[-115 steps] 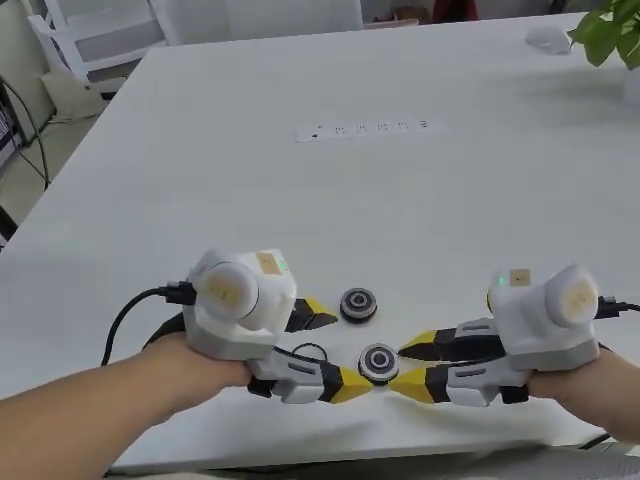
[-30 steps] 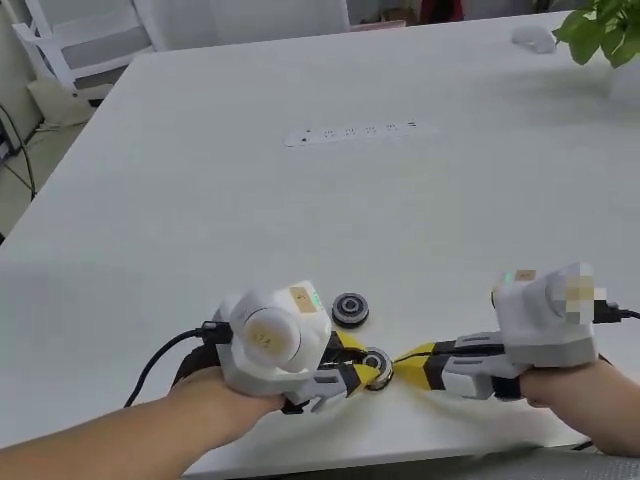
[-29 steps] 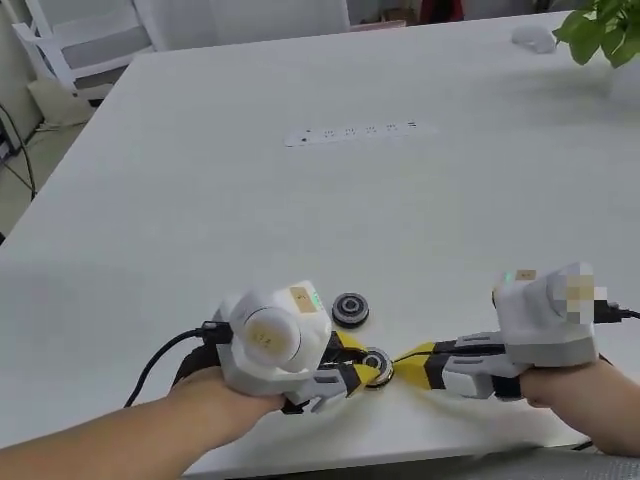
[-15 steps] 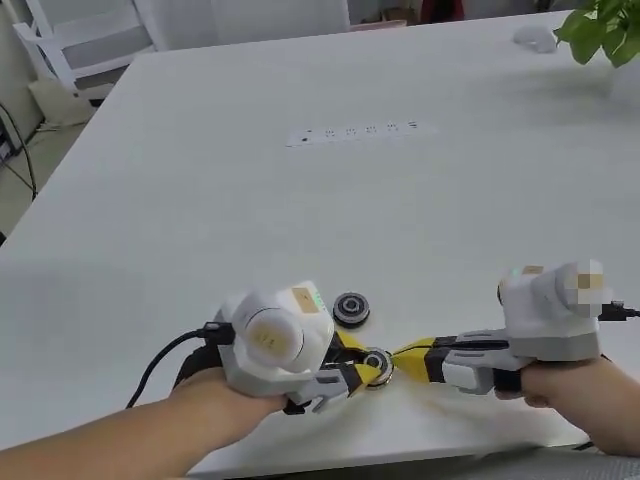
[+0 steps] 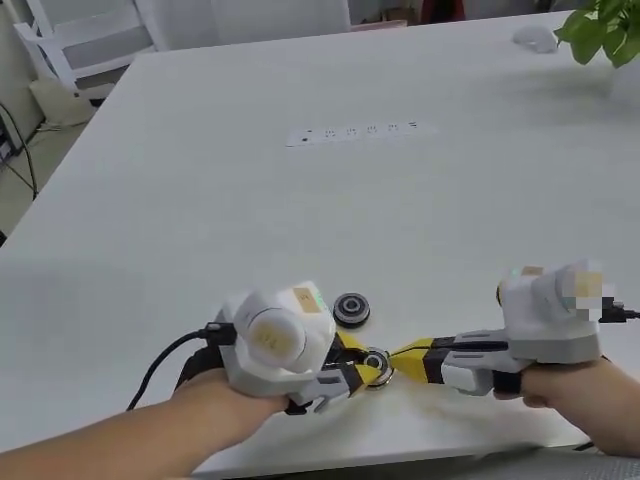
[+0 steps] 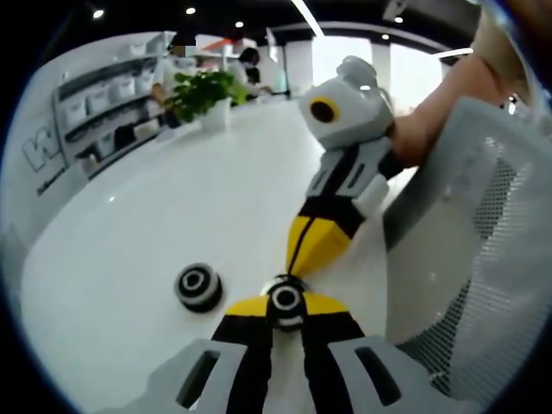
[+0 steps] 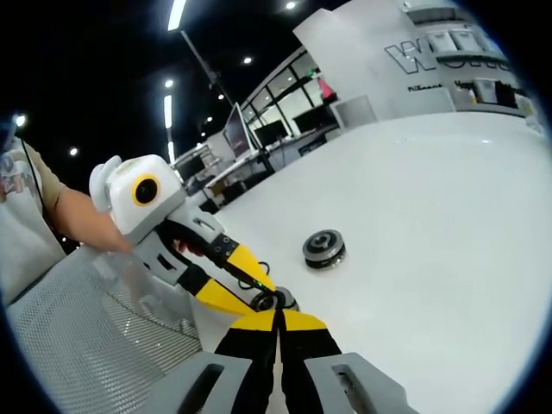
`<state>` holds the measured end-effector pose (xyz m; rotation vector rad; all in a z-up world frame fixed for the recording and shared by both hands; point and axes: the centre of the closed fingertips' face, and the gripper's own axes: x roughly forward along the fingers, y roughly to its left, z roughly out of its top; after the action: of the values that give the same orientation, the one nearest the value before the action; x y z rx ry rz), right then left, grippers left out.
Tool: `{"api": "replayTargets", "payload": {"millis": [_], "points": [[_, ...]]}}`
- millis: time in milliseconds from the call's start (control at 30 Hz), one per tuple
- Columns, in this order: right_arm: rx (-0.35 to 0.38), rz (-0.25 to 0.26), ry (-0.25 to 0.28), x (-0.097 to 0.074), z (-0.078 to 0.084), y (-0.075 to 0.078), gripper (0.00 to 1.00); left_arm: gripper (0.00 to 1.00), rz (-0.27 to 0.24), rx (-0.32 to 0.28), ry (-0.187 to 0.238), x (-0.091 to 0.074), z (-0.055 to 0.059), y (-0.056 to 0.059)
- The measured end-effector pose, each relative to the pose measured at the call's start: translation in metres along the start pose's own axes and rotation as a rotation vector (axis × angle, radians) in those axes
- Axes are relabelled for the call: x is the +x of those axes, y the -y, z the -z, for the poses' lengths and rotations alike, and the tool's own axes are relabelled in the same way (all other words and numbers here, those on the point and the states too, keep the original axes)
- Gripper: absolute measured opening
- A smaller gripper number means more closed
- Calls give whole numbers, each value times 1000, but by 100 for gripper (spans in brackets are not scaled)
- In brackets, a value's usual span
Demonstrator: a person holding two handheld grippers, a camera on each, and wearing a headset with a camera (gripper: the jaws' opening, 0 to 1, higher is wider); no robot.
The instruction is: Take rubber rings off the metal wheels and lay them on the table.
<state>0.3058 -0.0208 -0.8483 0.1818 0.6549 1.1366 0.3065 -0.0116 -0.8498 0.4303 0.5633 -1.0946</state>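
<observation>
Since 3.8 s ago both grippers have closed. At the table's (image 5: 300,200) front edge the left gripper (image 6: 285,312) clamps the near wheel (image 5: 376,363). The right gripper's (image 7: 278,316) jaws are pressed together at its rim; whether they pinch the ring is unclear. Best to hold the wheel steady and peel outward. 1 second wheel (image 5: 351,309) lies just beyond.

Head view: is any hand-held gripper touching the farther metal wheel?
No, the farther wheel lies free on the table, apart from the left hand-held gripper and the right hand-held gripper.
</observation>
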Motion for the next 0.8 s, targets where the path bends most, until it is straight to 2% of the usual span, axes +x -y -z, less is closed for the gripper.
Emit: {"api": "replayTargets", "payload": {"millis": [667, 733, 767, 800], "points": [[-25, -50, -4, 4, 0, -11, 0, 12, -2, -20, 10, 0, 0, -1], [-26, -81, 15, 5, -4, -17, 0, 12, -2, -20, 10, 1, 0, -1], [-24, -88, 6, 5, -3, -18, 0, 12, -3, -20, 11, 1, 0, -1], [-42, -76, 10, 5, -4, -16, 0, 12, -2, -19, 12, 0, -1, 0]]}}
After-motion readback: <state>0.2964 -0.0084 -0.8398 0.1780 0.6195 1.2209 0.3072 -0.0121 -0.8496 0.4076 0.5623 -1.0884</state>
